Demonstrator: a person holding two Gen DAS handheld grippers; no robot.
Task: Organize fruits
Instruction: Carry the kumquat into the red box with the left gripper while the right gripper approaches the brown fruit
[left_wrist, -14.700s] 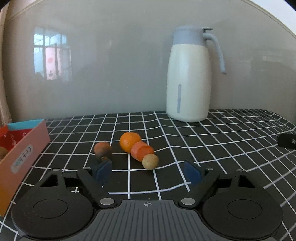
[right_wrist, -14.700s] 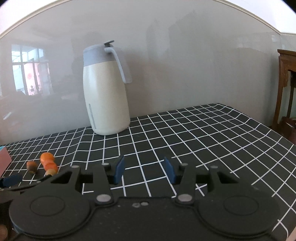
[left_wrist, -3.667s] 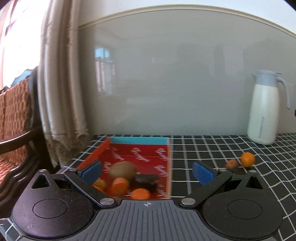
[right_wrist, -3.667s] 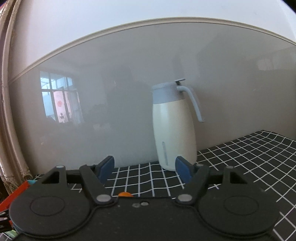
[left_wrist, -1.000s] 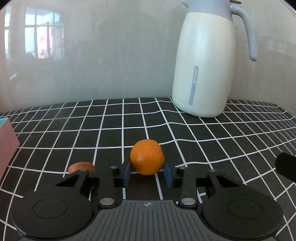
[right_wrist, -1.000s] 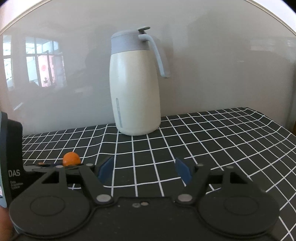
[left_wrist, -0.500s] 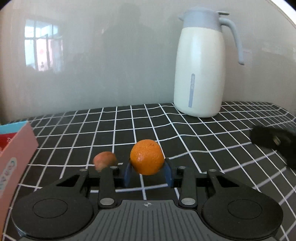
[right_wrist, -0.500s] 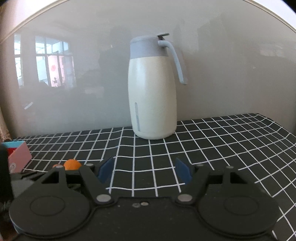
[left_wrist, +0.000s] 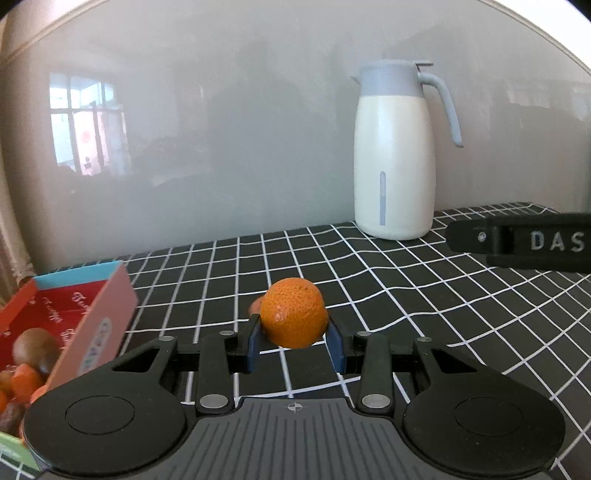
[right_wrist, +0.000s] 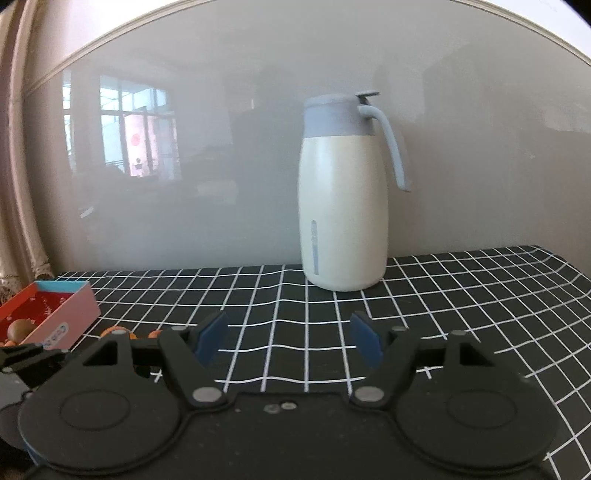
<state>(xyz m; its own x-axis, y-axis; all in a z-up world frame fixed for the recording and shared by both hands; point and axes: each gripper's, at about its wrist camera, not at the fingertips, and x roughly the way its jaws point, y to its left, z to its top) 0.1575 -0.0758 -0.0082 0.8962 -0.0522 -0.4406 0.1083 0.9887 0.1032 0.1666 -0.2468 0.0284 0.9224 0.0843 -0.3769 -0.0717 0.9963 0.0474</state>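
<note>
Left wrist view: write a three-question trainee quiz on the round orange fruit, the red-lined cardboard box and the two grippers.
1. True or false: the left gripper is shut on the round orange fruit.
2. On which side of that view does the red-lined cardboard box sit: A left, B right?
3. What does the right gripper hold?

Key: 1 true. 2 A. 3 nothing; it is open.

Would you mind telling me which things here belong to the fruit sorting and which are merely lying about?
Part of the job:
- orange, gripped in the left gripper
- open box already holding fruit
- small fruit on the cloth behind the orange
- right gripper, jaws apart and empty

Lying about:
- cream jug
- checked tablecloth
</note>
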